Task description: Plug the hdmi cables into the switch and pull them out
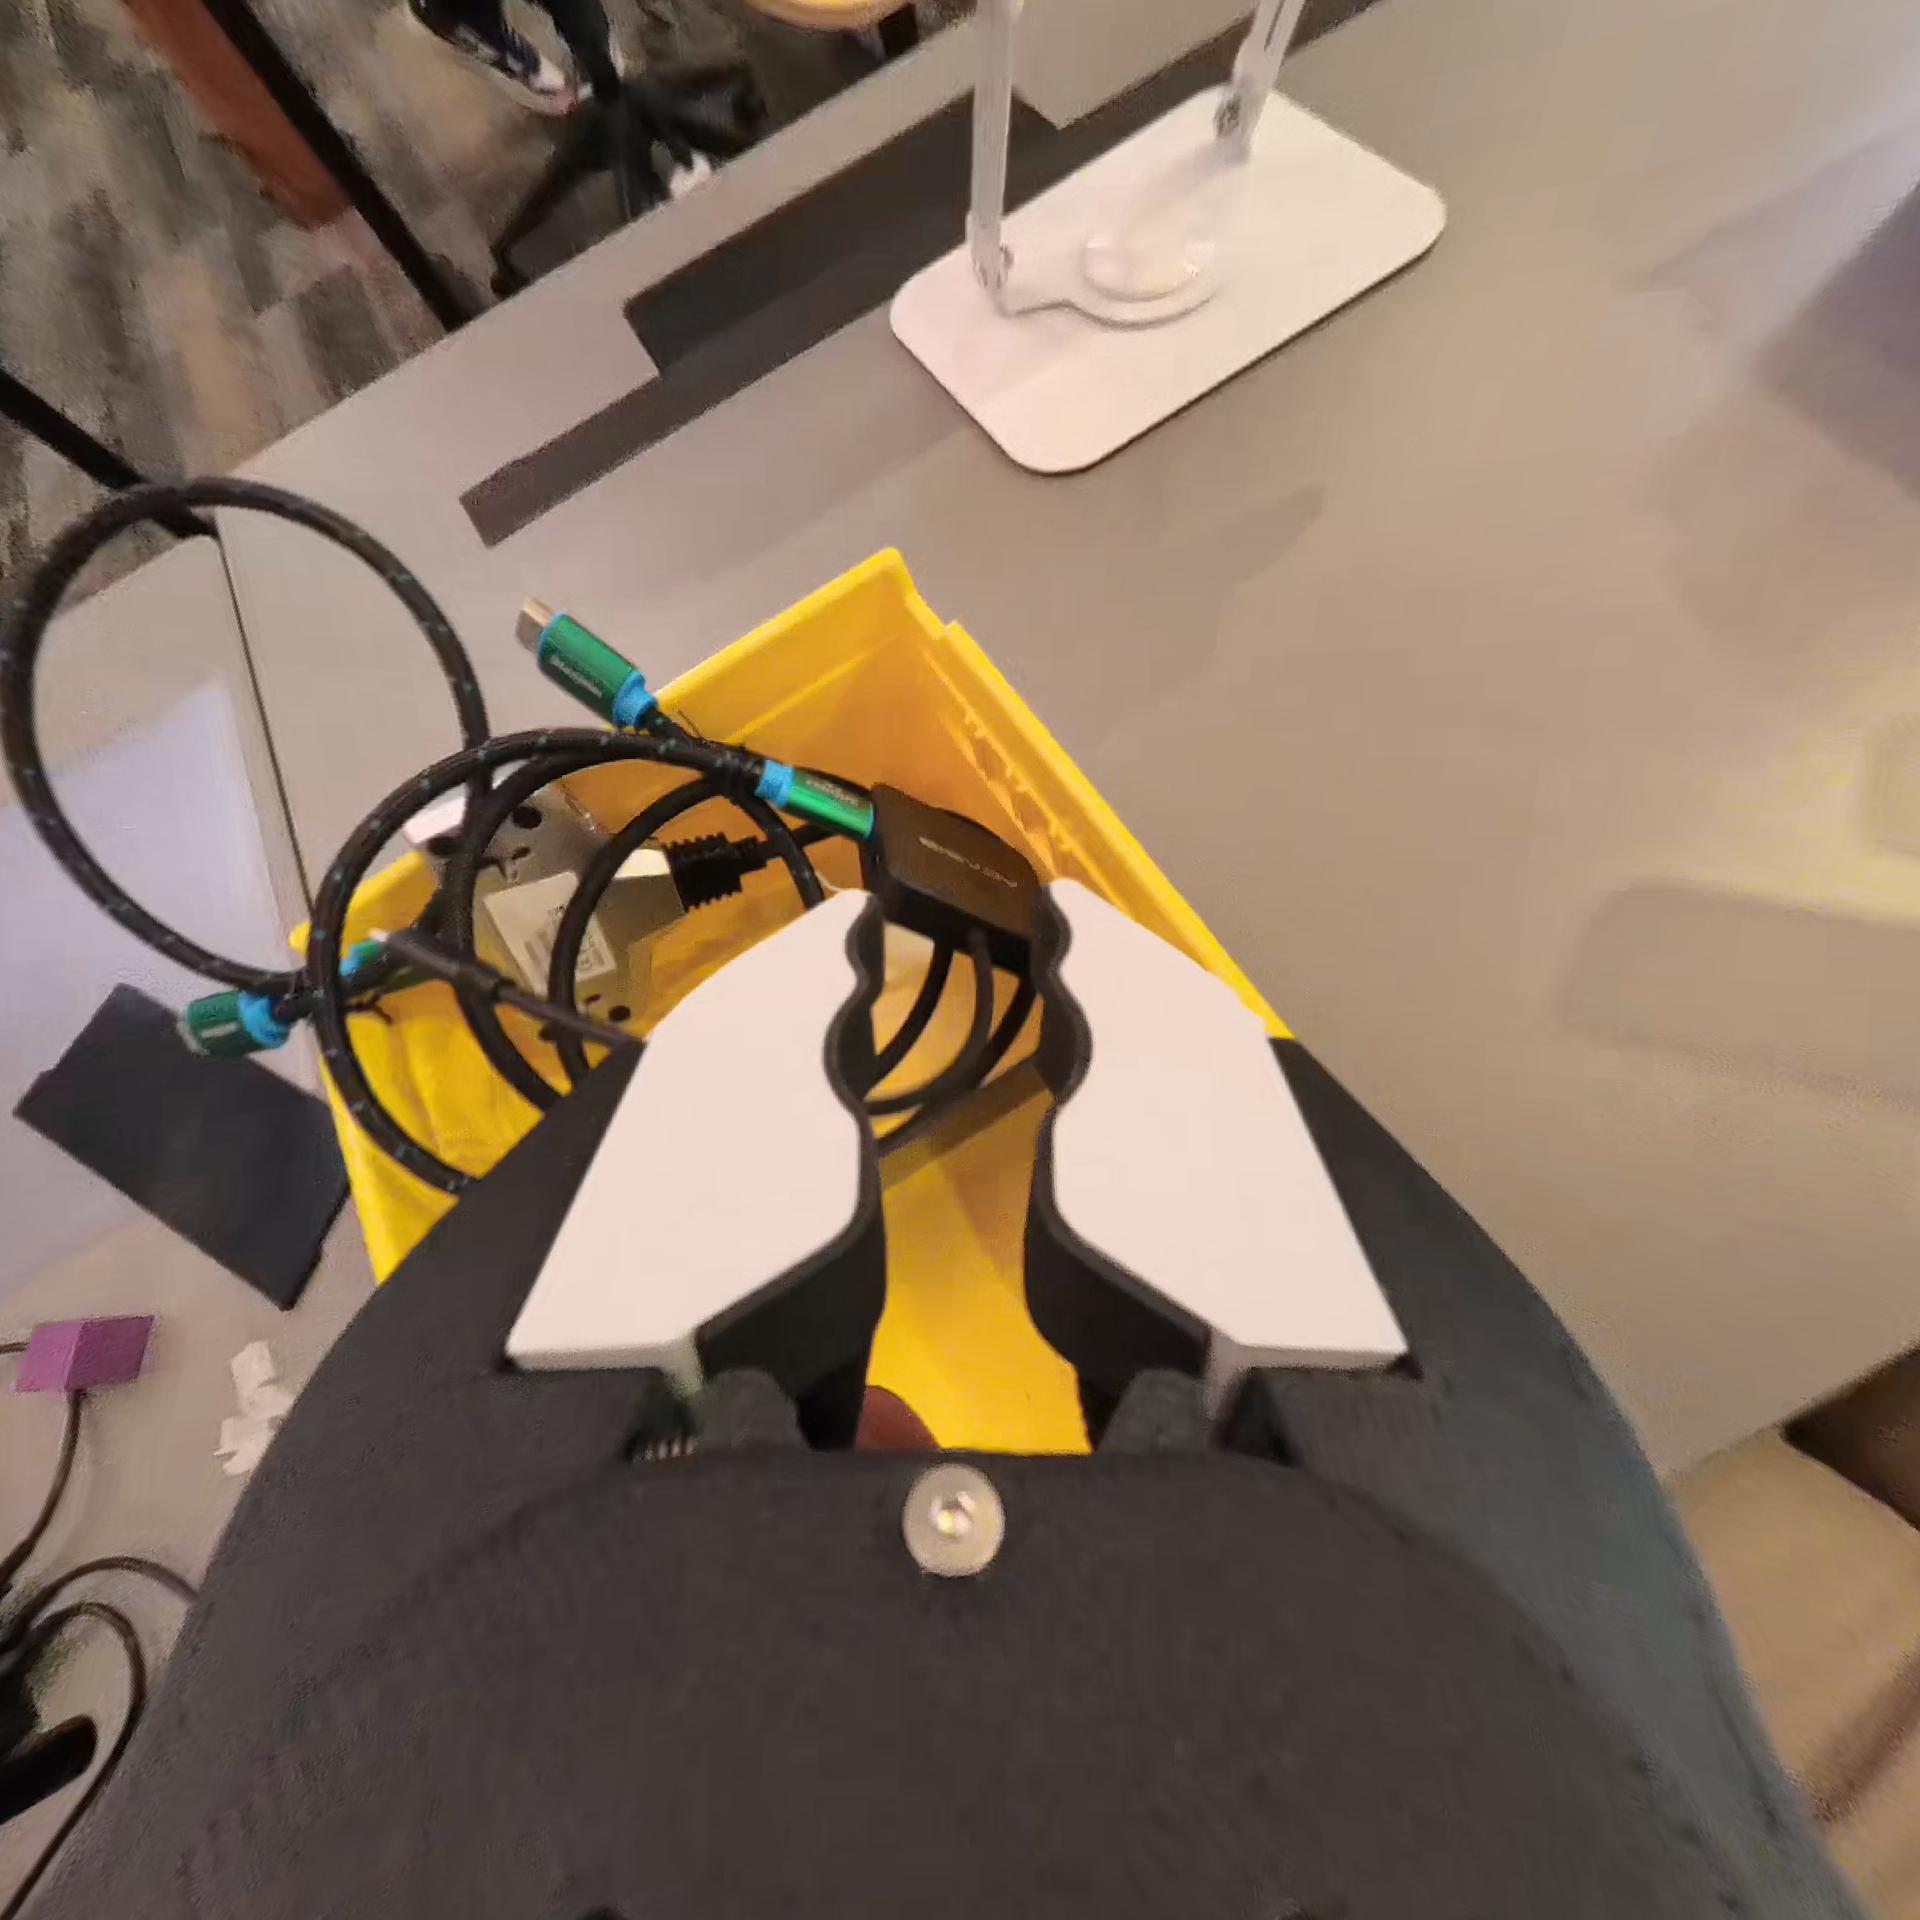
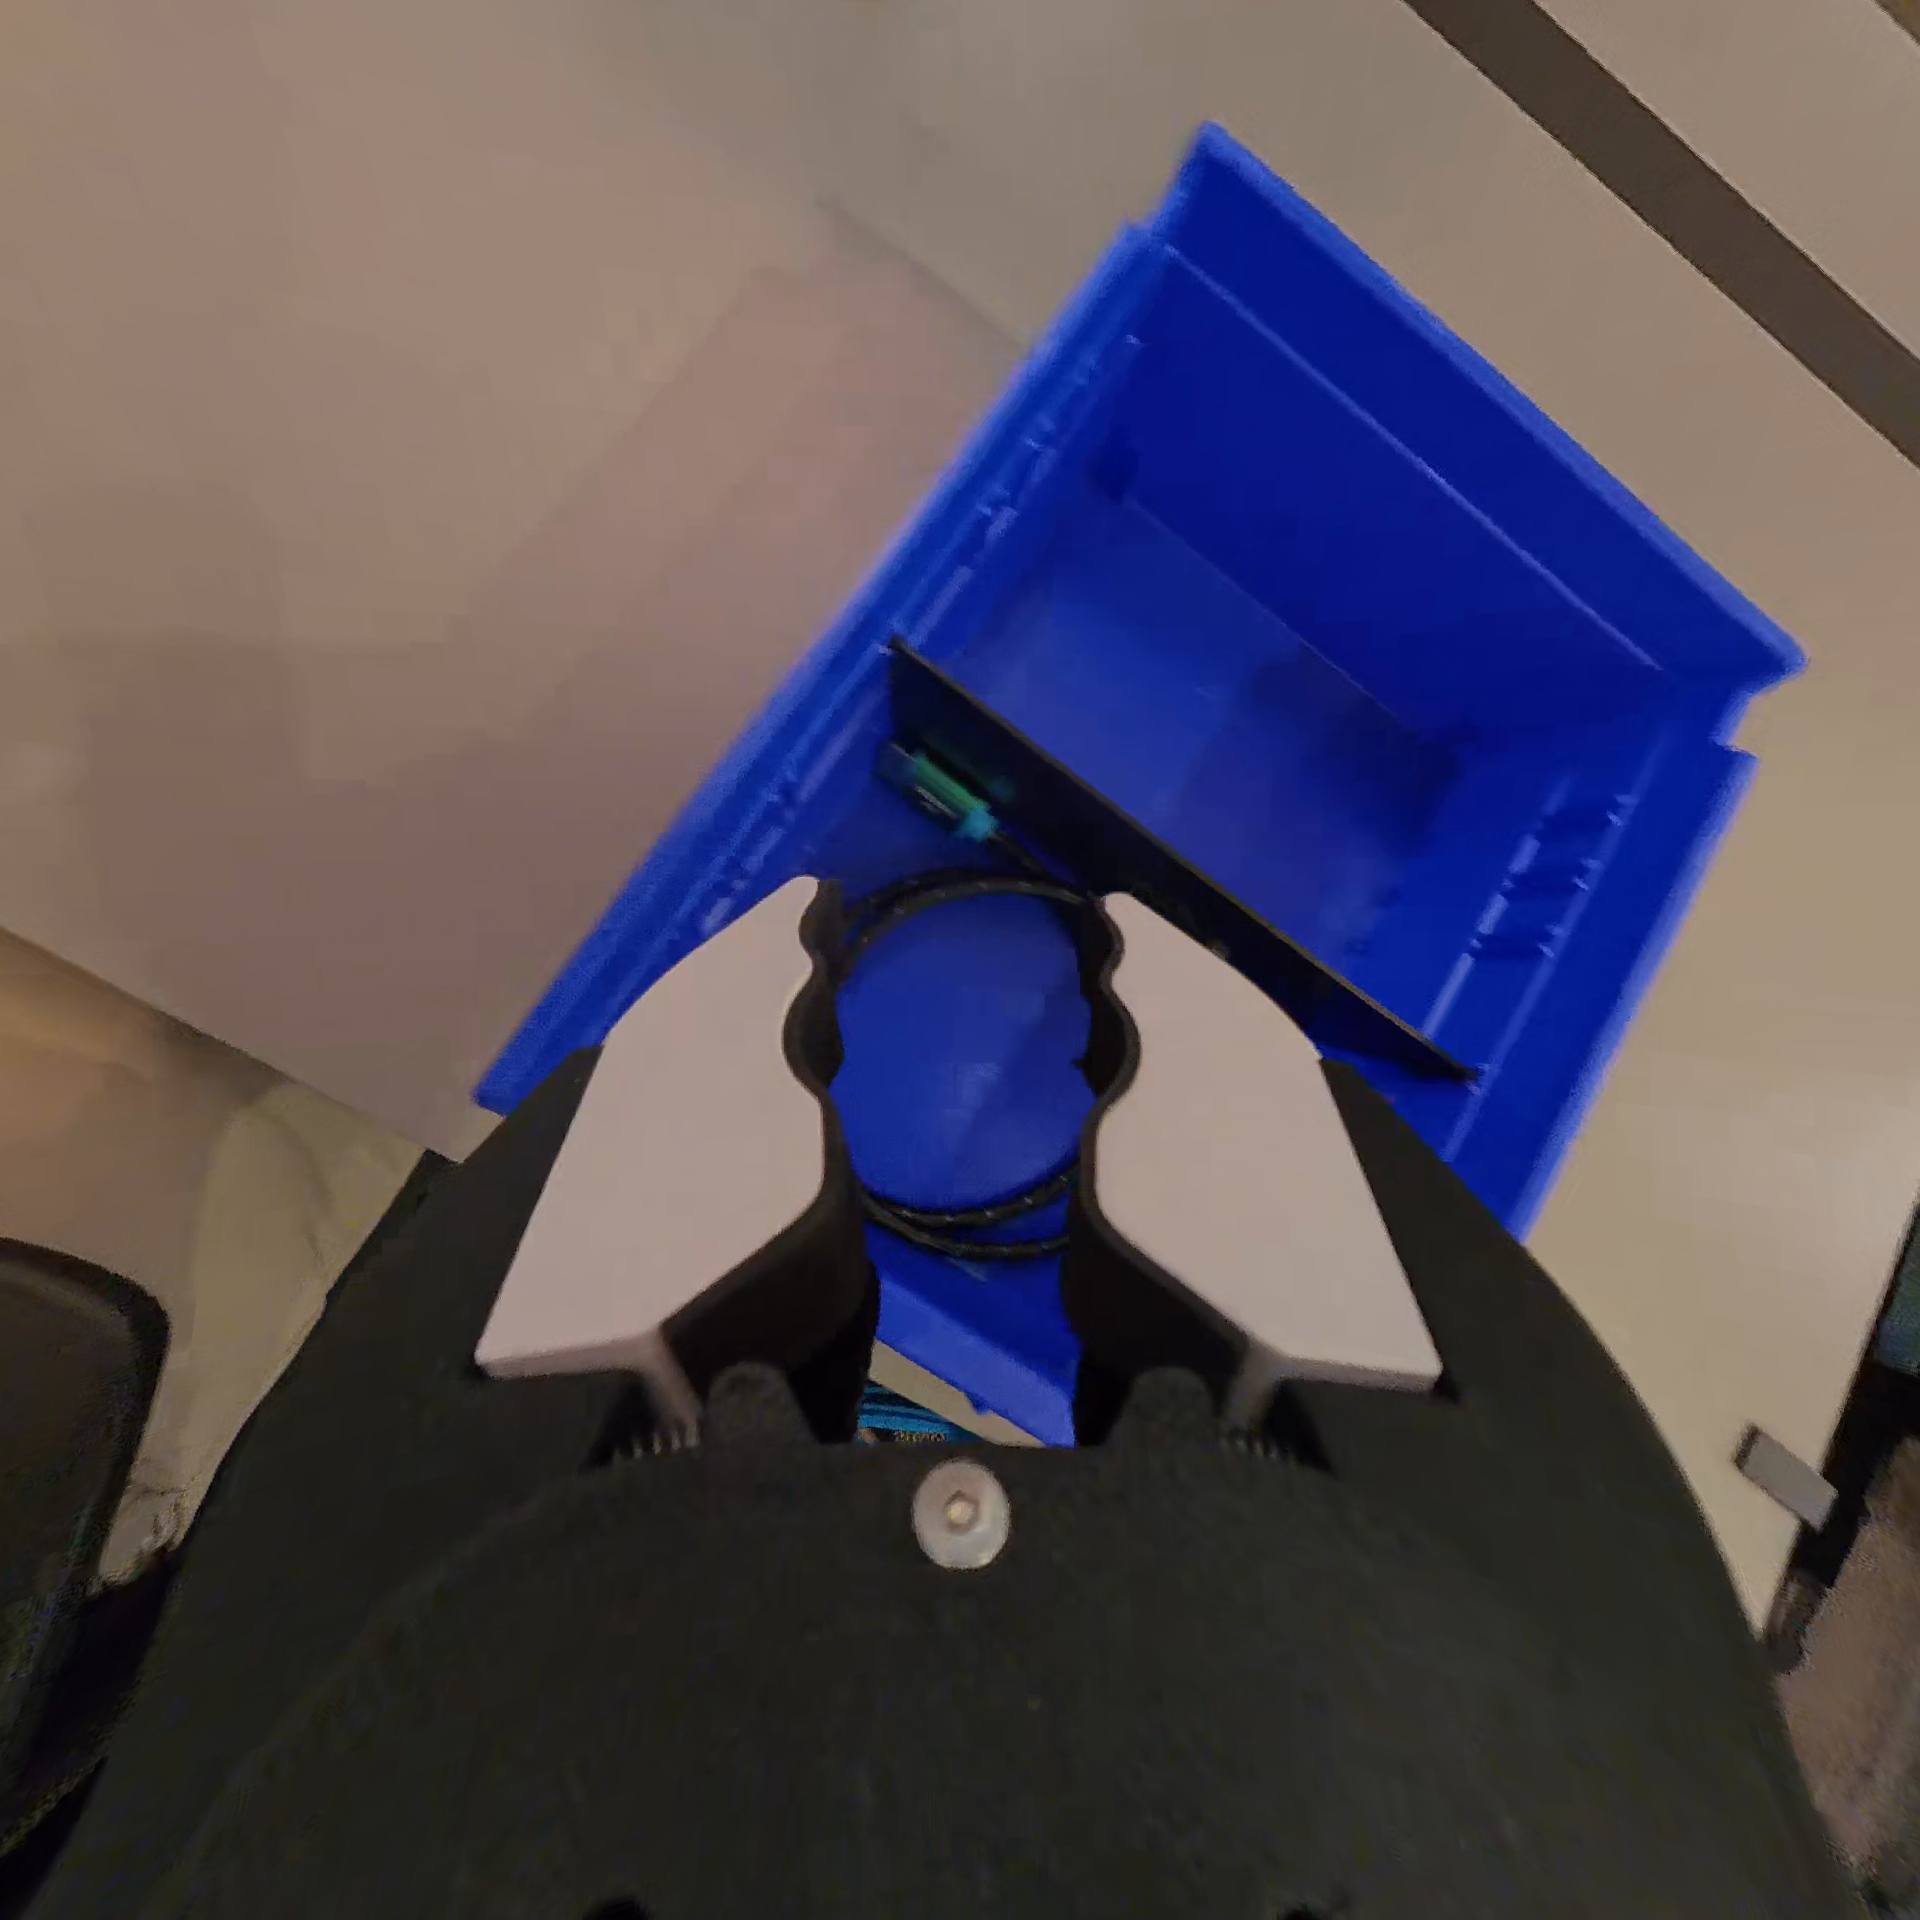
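In the left wrist view my left gripper (image 1: 956,914) is shut on the near end of a small black HDMI switch (image 1: 951,862), over a yellow bin (image 1: 883,665). A green-ended braided HDMI cable (image 1: 821,795) is plugged into the switch's far side. Its other green plug (image 1: 577,660) sticks out over the bin's rim. A second cable loops to the left, with a green plug (image 1: 223,1023) at the bin's corner. In the right wrist view my right gripper (image 2: 956,894) is open above a coiled braided cable (image 2: 966,1226) with a green plug (image 2: 945,790) in a blue bin (image 2: 1351,520).
A white stand base (image 1: 1164,312) sits on the grey table behind the yellow bin. A black pad (image 1: 177,1132) and a purple block (image 1: 83,1351) lie to the left. A black divider (image 2: 1143,852) crosses the blue bin. A metal part (image 1: 561,914) lies in the yellow bin. My right fingertips sit around 55 centimeters from my left ones. It is some 20 centimeters from my left tips to the green plug (image 1: 223,1023).
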The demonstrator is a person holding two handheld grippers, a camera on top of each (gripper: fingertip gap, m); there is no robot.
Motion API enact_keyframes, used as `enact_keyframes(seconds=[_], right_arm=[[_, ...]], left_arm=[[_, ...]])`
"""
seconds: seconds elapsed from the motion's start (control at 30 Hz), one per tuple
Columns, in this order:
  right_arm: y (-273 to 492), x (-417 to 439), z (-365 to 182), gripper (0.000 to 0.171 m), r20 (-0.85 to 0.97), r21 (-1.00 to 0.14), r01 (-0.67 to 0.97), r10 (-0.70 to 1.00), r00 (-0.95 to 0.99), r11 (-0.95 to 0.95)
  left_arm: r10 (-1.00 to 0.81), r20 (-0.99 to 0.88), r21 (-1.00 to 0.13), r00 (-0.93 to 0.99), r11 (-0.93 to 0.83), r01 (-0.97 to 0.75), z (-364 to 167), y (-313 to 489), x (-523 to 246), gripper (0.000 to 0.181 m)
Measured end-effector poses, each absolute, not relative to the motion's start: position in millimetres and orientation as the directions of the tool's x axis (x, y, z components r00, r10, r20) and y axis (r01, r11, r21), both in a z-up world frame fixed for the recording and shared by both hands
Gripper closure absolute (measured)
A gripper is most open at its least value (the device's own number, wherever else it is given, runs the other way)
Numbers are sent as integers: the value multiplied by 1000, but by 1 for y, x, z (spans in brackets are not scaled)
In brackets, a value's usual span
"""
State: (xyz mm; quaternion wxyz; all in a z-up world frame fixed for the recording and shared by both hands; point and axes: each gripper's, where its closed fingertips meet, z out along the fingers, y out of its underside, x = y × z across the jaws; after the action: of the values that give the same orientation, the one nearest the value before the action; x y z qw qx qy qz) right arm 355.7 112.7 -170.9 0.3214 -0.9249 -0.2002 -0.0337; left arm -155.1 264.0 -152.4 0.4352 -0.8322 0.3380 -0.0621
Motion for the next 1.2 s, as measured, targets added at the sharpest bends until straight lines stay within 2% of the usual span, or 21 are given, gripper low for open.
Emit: enact_keyframes(seconds=[0.07,0.17,0.27,0.43,0.67,0.77,1.0,1.2], right_arm=[[113,341,-175,127,180,-580,412,382,906,-703],[114,325,-180,128,170,-583,433,419,892,-688],[114,317,-182,128,160,-587,440,436,886,-679],[113,313,-184,128,131,-599,433,451,883,-673],[115,308,-186,128,110,-611,427,463,879,-666],[116,303,-186,128,94,-624,418,467,879,-660],[114,296,-188,128,89,-623,431,489,868,-652],[115,294,-184,129,90,-631,433,493,865,-644]], left_arm=[[-583,-208,-713,785,-459,-530,-169,281,-154,159],[-580,-120,-631,806,-582,-513,-197,291,-151,156],[-570,-122,-560,812,-637,-530,-218,294,-155,146],[-547,-162,-560,821,-634,-533,-221,302,-162,146],[-646,-181,-413,742,-634,-654,-236,304,-160,149],[-669,-180,-418,721,-611,-672,-236,306,-155,150],[-679,-99,-591,728,-548,-592,-224,307,-141,163],[-682,-231,-615,694,-450,-647,-213,306,-139,166]])
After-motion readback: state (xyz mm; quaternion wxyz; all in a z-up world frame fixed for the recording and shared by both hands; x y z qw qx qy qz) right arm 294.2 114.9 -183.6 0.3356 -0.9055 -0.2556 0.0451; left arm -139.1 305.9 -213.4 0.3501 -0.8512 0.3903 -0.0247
